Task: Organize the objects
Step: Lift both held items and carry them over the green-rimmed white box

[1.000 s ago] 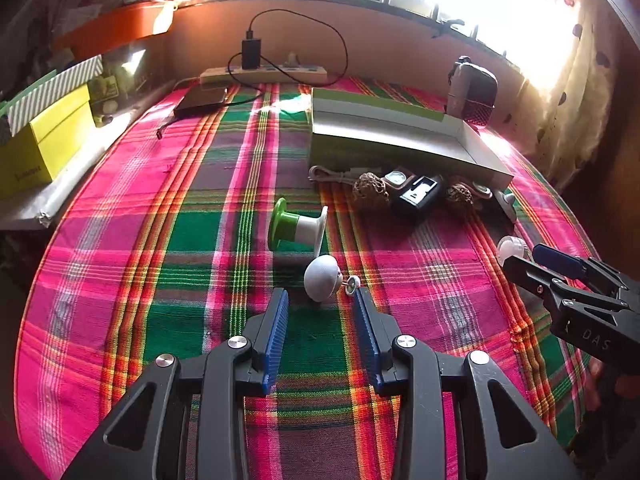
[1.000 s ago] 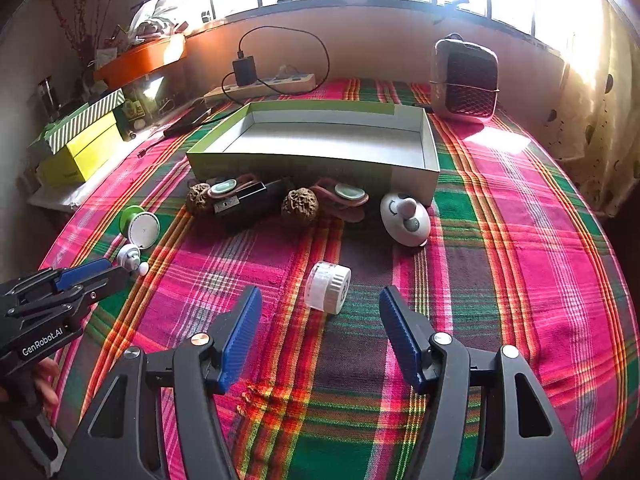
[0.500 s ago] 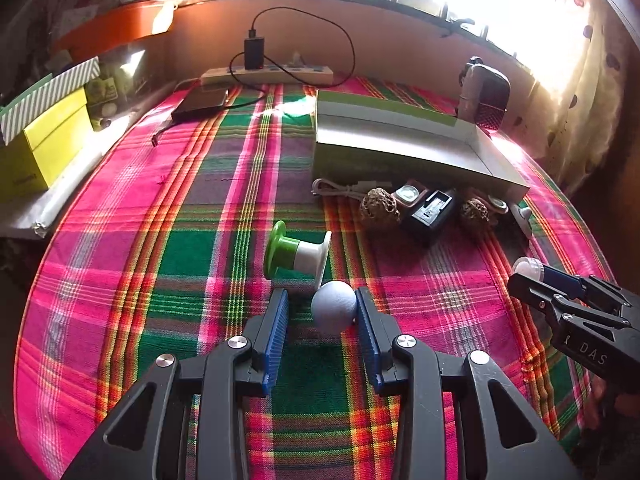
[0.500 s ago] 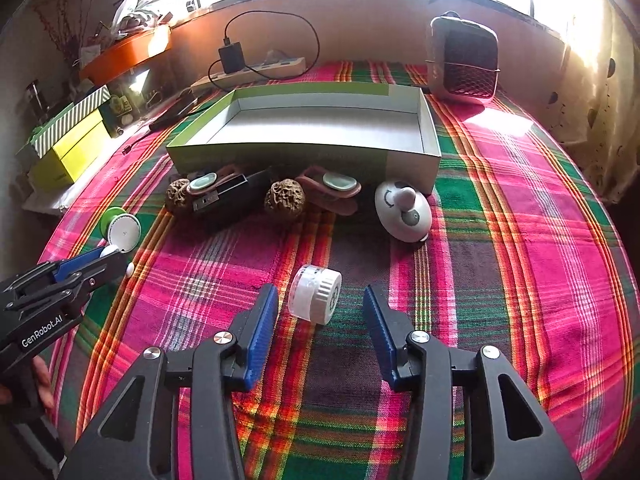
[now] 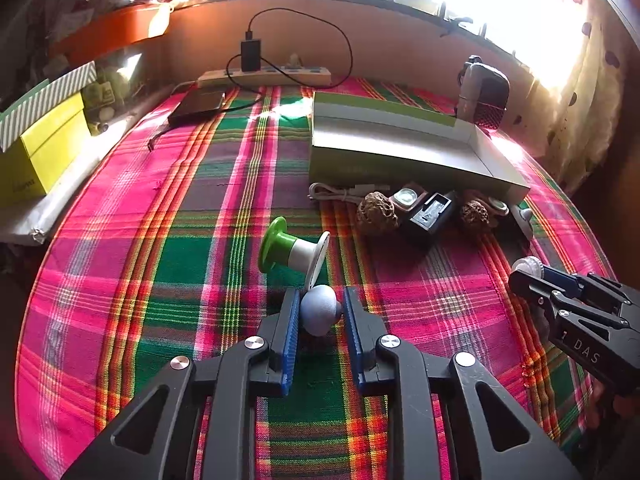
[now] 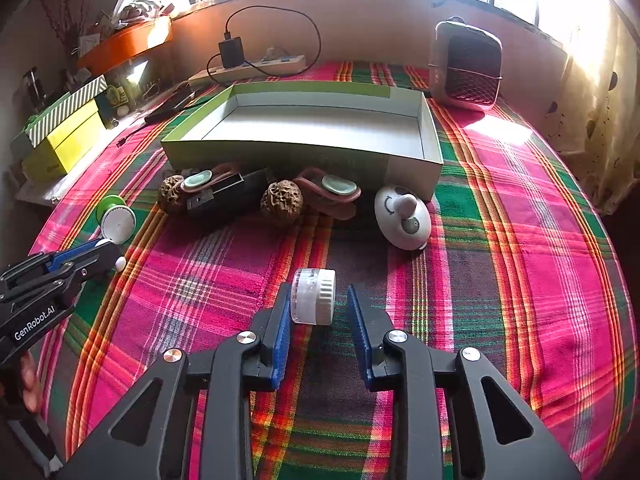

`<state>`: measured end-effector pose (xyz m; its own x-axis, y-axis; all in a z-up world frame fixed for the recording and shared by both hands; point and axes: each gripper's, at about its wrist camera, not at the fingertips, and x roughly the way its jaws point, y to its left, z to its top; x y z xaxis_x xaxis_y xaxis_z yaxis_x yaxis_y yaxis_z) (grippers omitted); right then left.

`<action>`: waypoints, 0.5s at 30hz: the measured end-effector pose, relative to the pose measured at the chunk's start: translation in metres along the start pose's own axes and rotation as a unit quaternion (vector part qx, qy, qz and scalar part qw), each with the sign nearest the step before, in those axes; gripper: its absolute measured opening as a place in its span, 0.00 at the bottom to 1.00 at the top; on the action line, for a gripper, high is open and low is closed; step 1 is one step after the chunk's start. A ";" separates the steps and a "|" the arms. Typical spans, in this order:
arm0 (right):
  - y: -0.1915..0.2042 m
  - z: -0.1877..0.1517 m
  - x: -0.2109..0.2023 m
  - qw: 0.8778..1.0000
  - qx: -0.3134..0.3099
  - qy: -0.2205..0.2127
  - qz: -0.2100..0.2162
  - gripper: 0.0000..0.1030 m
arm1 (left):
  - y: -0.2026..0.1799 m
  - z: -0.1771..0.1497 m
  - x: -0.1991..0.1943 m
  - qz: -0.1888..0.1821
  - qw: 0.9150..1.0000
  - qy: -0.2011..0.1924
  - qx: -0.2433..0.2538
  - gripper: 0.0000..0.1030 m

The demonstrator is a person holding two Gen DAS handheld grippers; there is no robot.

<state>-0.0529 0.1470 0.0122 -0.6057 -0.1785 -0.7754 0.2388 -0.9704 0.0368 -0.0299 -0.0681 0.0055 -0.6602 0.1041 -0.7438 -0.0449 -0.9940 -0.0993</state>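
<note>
Left wrist view: the left gripper [image 5: 320, 312] is being closed on a small round knob [image 5: 319, 314], smooth and slippery. The right gripper [image 6: 318, 306] is being closed around a light little jar [image 6: 313, 297], best held by its flat ends.

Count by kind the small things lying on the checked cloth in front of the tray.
Walnuts: 2
Pink tags: 2
Black case: 1
White top: 1
White jar: 1
Green spool: 1
Grey ball: 1
White cable: 1
Total: 10
</note>
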 end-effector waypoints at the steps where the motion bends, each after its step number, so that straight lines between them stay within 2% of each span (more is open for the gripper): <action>1: 0.000 0.000 0.000 1.000 0.000 -0.001 -0.001 0.27 | 0.000 0.000 0.000 0.000 1.000 0.000 0.000 0.19; 7: 0.000 0.000 -0.002 1.000 -0.003 -0.005 -0.001 0.20 | 0.001 -0.001 -0.002 -0.004 1.000 -0.001 0.001 0.19; 15: -0.001 0.000 -0.006 1.000 -0.004 -0.014 0.005 0.20 | -0.003 0.000 -0.007 -0.007 1.000 -0.006 0.006 0.18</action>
<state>-0.0492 0.1494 0.0168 -0.6238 -0.1936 -0.7572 0.2518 -0.9670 0.0398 -0.0254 -0.0659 0.0113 -0.6688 0.1173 -0.7341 -0.0633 -0.9929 -0.1011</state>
